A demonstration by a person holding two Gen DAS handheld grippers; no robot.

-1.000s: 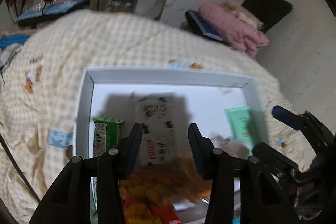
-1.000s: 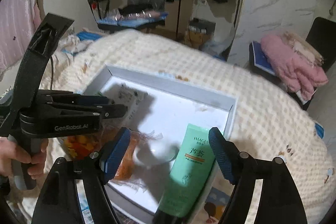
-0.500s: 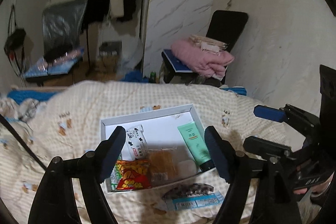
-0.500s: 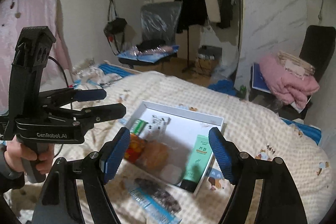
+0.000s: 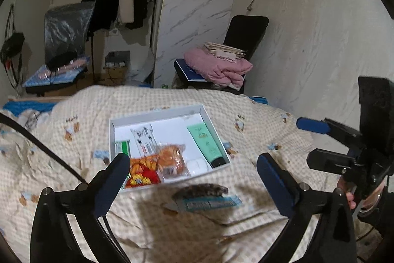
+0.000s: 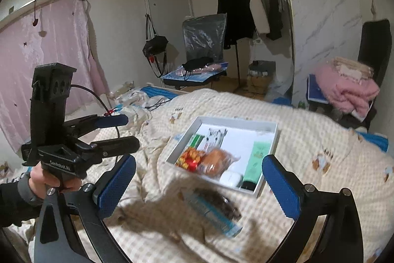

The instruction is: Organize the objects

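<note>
A white shallow box point(image 5: 157, 112) point(image 6: 236, 121) rests on the checked quilt. In it lie a green tube point(image 5: 205, 142) point(image 6: 257, 157), an orange packet point(image 5: 171, 159) point(image 6: 216, 162), a red-yellow snack bag point(image 5: 142, 171), a white case point(image 5: 197, 164) and a black-and-white packet point(image 5: 145, 139). In front of the box, a dark hair clip point(image 5: 199, 190) point(image 6: 219, 201) sits on a blue strip packet point(image 5: 211, 203). My left gripper point(image 5: 192, 160) and right gripper point(image 6: 199, 162) hover above the quilt, short of the box. Their jaws are opening, with nothing between them.
A black chair with a folded pink blanket point(image 5: 219, 65) point(image 6: 344, 88) stands beyond the bed. Farther back are a clothes rack point(image 5: 118, 1) and a plastic-covered chair point(image 5: 66, 24). A black cable point(image 5: 41, 147) crosses the quilt at left. A hand point(image 6: 46, 179) holds the left gripper's handle.
Both grippers have drawn back and risen from the box, which now looks small and far. Their jaws have spread wider. The orange packet, earlier between the left jaws, lies in the box.
</note>
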